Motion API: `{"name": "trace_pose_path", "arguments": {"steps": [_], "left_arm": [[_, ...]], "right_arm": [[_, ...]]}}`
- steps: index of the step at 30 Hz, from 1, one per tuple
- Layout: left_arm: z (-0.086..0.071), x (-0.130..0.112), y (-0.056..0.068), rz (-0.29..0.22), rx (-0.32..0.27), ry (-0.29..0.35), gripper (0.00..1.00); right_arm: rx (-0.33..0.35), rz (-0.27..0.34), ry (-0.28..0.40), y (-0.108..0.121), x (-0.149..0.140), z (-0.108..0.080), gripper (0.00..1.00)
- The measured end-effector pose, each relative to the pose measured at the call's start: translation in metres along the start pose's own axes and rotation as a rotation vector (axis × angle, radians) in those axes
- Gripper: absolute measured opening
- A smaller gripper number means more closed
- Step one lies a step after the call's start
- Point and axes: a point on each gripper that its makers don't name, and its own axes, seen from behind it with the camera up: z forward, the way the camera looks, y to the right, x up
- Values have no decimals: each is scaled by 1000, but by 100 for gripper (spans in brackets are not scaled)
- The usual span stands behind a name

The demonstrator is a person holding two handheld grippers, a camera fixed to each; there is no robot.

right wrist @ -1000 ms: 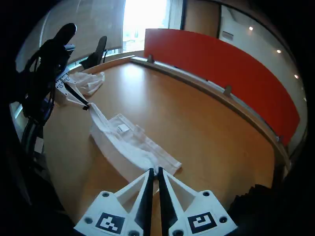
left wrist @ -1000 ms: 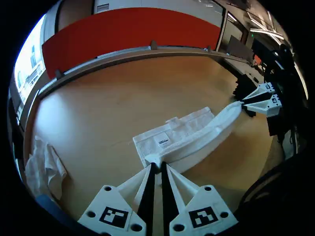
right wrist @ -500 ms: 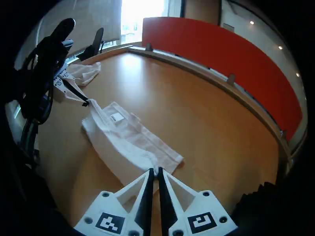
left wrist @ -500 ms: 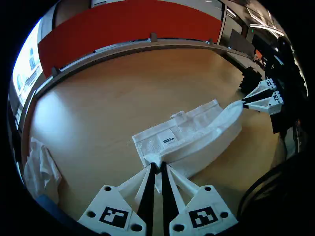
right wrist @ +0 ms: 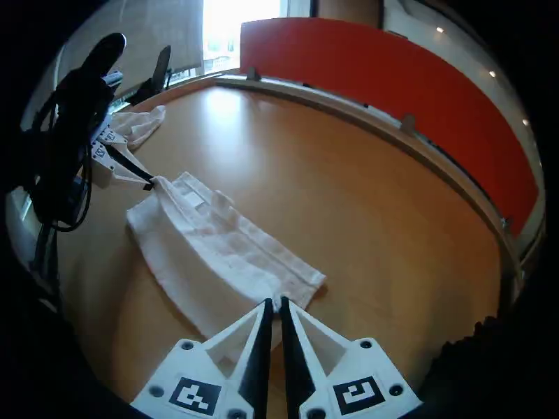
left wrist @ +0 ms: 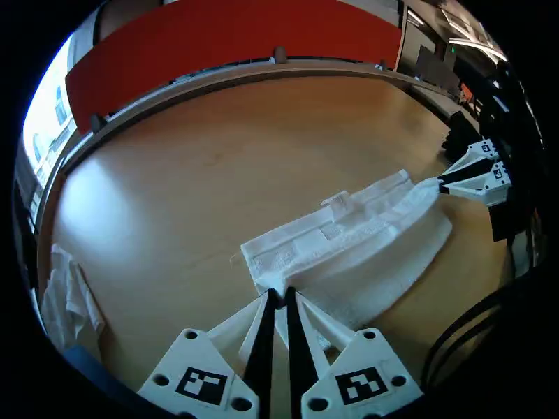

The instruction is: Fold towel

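A white towel (left wrist: 356,244) lies folded on the wooden table (left wrist: 195,167), one layer laid over another. My left gripper (left wrist: 279,299) is shut on the towel's near corner. In the left gripper view, my right gripper (left wrist: 441,186) shows at the far right, shut on the opposite corner. In the right gripper view the towel (right wrist: 209,251) runs away from my right gripper (right wrist: 274,304), which pinches its near corner. The left gripper (right wrist: 148,184) holds the far corner there, with a person's dark hand behind it.
A crumpled white cloth (left wrist: 66,307) lies at the table's left edge, seen too as a cloth (right wrist: 136,126) in the right gripper view. A red partition (left wrist: 230,42) runs along the table's far side. A dark chair (right wrist: 159,73) stands by the window.
Both grippers carried the raised towel edge forward and down over the lying part. The label is now covered and the towel lies flatter and wider.
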Motion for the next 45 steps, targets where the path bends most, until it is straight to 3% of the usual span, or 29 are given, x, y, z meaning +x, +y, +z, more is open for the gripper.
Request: {"name": "trace_pose_path", "arguments": {"steps": [12,18,22,26,34,36,40,45], "left_arm": [[12,1,-6,38,45,-8,16],[15,3,-14,42,73,-12,26],[16,5,-20,44,95,-11,43],[15,7,-26,44,112,-9,59],[12,14,-36,30,131,7,70],[11,16,-39,27,136,13,71],[7,20,-44,16,149,26,71],[3,21,-45,0,148,35,71]], "right_arm": [[-30,6,-5,7,-1,11,13],[-55,10,-15,14,-2,15,35],[-71,14,-19,18,-2,17,52],[-92,14,-12,23,0,17,60],[-127,19,2,34,5,16,65],[-131,18,7,35,7,16,71],[-133,13,16,35,10,14,98],[-135,7,20,34,10,10,99]]}}
